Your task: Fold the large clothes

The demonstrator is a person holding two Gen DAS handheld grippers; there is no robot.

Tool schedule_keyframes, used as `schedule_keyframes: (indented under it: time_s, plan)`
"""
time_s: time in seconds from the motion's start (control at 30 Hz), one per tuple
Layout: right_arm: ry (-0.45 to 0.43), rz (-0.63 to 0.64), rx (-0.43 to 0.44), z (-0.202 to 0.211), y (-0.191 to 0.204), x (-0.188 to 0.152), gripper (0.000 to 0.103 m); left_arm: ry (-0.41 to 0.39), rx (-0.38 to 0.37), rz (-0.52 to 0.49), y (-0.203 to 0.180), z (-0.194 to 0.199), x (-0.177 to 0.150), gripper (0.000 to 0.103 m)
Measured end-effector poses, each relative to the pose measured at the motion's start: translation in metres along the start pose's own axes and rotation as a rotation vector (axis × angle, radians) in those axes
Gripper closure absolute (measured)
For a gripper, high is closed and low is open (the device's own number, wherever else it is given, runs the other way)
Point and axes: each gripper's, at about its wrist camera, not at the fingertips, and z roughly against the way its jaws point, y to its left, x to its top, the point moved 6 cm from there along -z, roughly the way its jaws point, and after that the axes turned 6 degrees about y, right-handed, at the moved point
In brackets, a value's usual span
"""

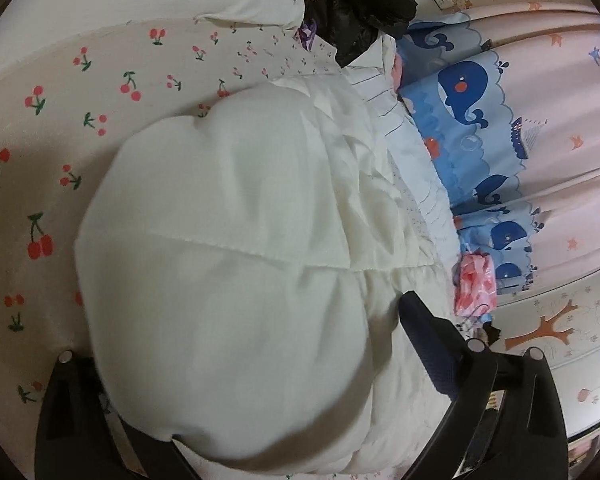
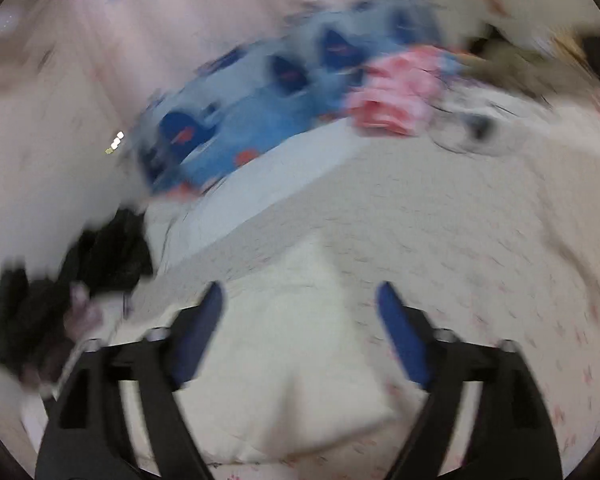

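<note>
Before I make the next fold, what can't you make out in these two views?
- Left wrist view: the white jacket fills the frame between the left gripper fingers, hiding the bedsheet beneath it; whether its pads touch is unclear.
- Right wrist view: motion blur smears everything; the dark clothes and pink bundle cannot be identified.
- Neither view shows the jacket's full outline: the lower edges cut it off.
</note>
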Motion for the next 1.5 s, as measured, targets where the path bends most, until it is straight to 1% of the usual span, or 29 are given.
schedule_keyframes:
  time_s: [0.1,0.13,0.17,0.23,0.3,0.33,0.37,0.4,0.47,0.53,0.6,0.63,0.7,0.73,0.8,0.83,0.9,0.93,1.0,1.03,1.07,1.1,1.13,1.17,1.2,1.3,1.4,1.47,1.5]
  plan:
    - [0.159,0.242,0.043,-0.072,0.083,-0.011,0.022,-0.01,0.005,-0.003,-0.001,-0.001,0.0,0.009]
    - [0.192,0.302,0.049,-0.092,0.103,-0.018,0.022,-0.009,-0.001,0.0,-0.001,0.0,0.0,0.009]
    - [0.238,0.383,0.048,-0.125,0.131,-0.028,0.022,-0.009,-0.009,0.004,0.0,0.0,0.0,0.009]
    - [0.304,0.453,0.006,-0.18,0.164,-0.041,0.022,-0.014,-0.031,0.011,0.001,0.001,0.0,0.009]
    - [0.355,0.459,-0.068,-0.229,0.178,-0.053,0.021,-0.016,-0.044,0.008,0.0,0.001,0.0,0.013]
    - [0.42,0.47,-0.119,-0.255,0.174,-0.065,0.017,-0.014,-0.045,0.005,0.001,0.0,0.001,0.017]
    - [0.54,0.49,-0.178,-0.292,0.165,-0.089,0.008,-0.006,-0.049,0.003,0.001,-0.001,0.0,0.019]
    - [0.551,0.487,-0.181,-0.3,0.163,-0.095,0.007,0.008,-0.07,0.002,0.0,-0.003,0.0,0.022]
    - [0.577,0.462,-0.187,-0.303,0.163,-0.09,0.007,0.017,-0.063,-0.01,-0.002,-0.005,-0.002,0.022]
    - [0.582,0.451,-0.195,-0.291,0.171,-0.081,0.007,0.028,-0.058,-0.009,-0.002,-0.006,-0.003,0.022]
    - [0.515,0.454,-0.156,-0.262,0.182,-0.073,0.008,0.035,-0.067,0.002,-0.001,-0.005,-0.003,0.022]
    - [0.452,0.463,-0.114,-0.238,0.189,-0.073,0.008,0.039,-0.069,0.008,0.0,-0.005,-0.004,0.022]
    - [0.398,0.486,-0.079,-0.209,0.194,-0.086,0.008,0.039,-0.072,0.015,0.0,-0.004,-0.004,0.022]
    - [0.414,0.531,-0.086,-0.203,0.192,-0.106,0.008,0.038,-0.072,0.015,0.0,-0.004,-0.005,0.022]
    - [0.525,0.634,-0.136,-0.215,0.182,-0.146,0.006,0.034,-0.074,0.013,0.0,-0.004,-0.005,0.021]
    - [0.509,0.66,-0.124,-0.216,0.179,-0.151,0.006,0.033,-0.069,0.01,0.0,-0.004,-0.006,0.021]
    - [0.548,0.612,-0.11,-0.215,0.177,-0.143,0.007,0.03,-0.062,0.006,0.0,-0.003,-0.008,0.021]
    - [0.559,0.578,-0.122,-0.21,0.176,-0.136,0.007,0.033,-0.065,0.003,-0.001,-0.001,-0.009,0.021]
    - [0.465,0.563,-0.089,-0.182,0.182,-0.117,0.007,0.042,-0.073,0.004,-0.001,0.0,-0.01,0.021]
    - [0.391,0.564,-0.071,-0.163,0.187,-0.11,0.007,0.048,-0.08,0.009,0.0,0.001,-0.009,0.021]
    - [0.369,0.561,-0.063,-0.155,0.187,-0.111,0.007,0.05,-0.085,0.013,0.001,0.001,-0.009,0.021]
    - [0.378,0.568,-0.058,-0.151,0.185,-0.12,0.007,0.052,-0.09,0.018,0.001,0.001,-0.009,0.021]
    - [0.433,0.591,-0.077,-0.157,0.18,-0.133,0.007,0.051,-0.09,0.02,0.001,0.001,-0.009,0.021]
    - [0.574,0.648,-0.121,-0.175,0.171,-0.161,0.006,0.049,-0.091,0.019,0.001,0.001,-0.009,0.02]
    - [0.574,0.682,-0.118,-0.178,0.166,-0.17,0.006,0.049,-0.089,0.017,0.0,0.001,-0.01,0.018]
    - [0.59,0.61,-0.092,-0.172,0.165,-0.152,0.007,0.049,-0.084,0.012,-0.002,0.001,-0.011,0.018]
    - [0.463,0.591,-0.067,-0.156,0.175,-0.118,0.007,0.056,-0.101,0.03,0.001,0.002,-0.01,0.018]
    - [0.412,0.572,-0.069,-0.157,0.181,-0.091,0.007,0.055,-0.108,0.04,0.002,0.003,-0.01,0.018]
    - [0.407,0.561,-0.075,-0.16,0.182,-0.086,0.007,0.056,-0.105,0.038,0.002,0.002,-0.01,0.018]
